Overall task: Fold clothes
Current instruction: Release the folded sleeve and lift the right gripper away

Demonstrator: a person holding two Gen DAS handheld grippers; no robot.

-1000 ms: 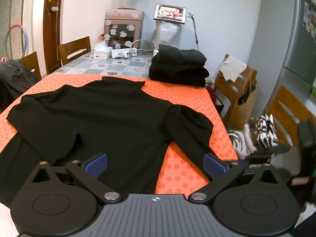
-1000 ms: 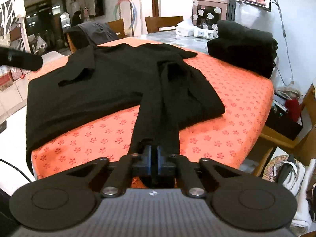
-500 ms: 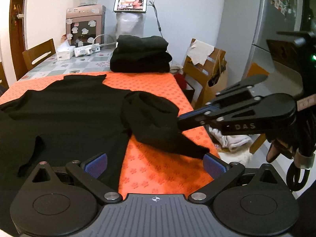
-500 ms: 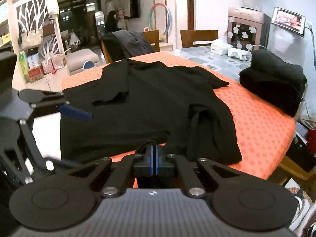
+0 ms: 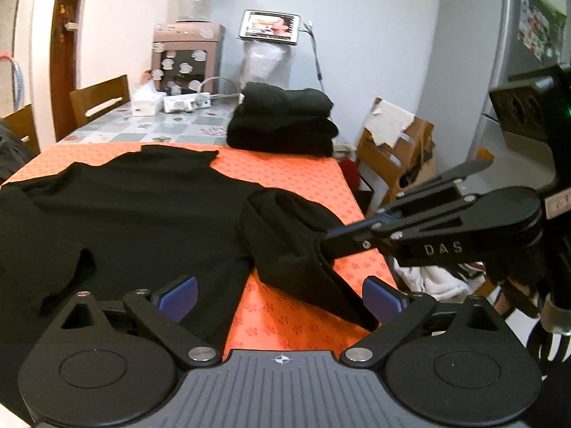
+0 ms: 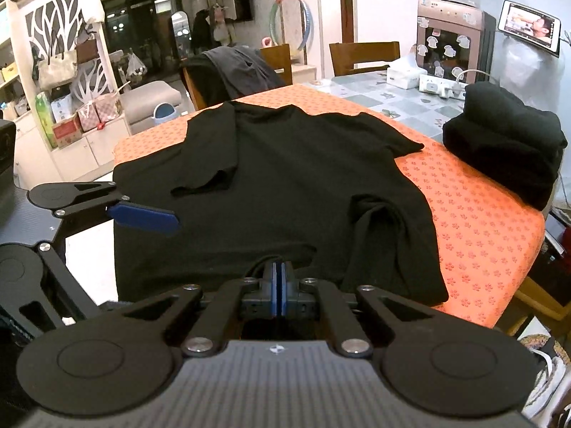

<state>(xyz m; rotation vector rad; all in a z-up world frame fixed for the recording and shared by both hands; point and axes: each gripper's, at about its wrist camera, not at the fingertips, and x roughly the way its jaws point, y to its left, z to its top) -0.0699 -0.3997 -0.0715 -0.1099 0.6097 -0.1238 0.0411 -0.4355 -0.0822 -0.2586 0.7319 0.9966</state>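
The step in hand looks like folding one sleeve in over the black sweater (image 6: 285, 178).

Closest to us, the right gripper (image 6: 278, 278) is squeezed tight on the end of the sleeve (image 5: 307, 267). In the left view you can see it from the side, with the dark cloth hanging from its tip and lifted a little off the orange mat (image 5: 296, 178). It points down at a slant toward the table.

The left gripper (image 5: 278, 294) is wide apart and just starting to close. Nothing is pressed between its blue pads (image 5: 177, 294). The low end of the sleeve lies right beside its right pad. It also tips down toward the table edge.

A bit farther off, the sweater lies flat on the orange mat, chest up, neck pointing away. Its other sleeve is already folded in across the body.

Next, I think the right hand needs to carry the sleeve end over the middle of the sweater and lay it down flat. The left hand could pin the shoulder so it does not slide.

At the far end sits a pile of folded dark clothes (image 5: 282, 121).
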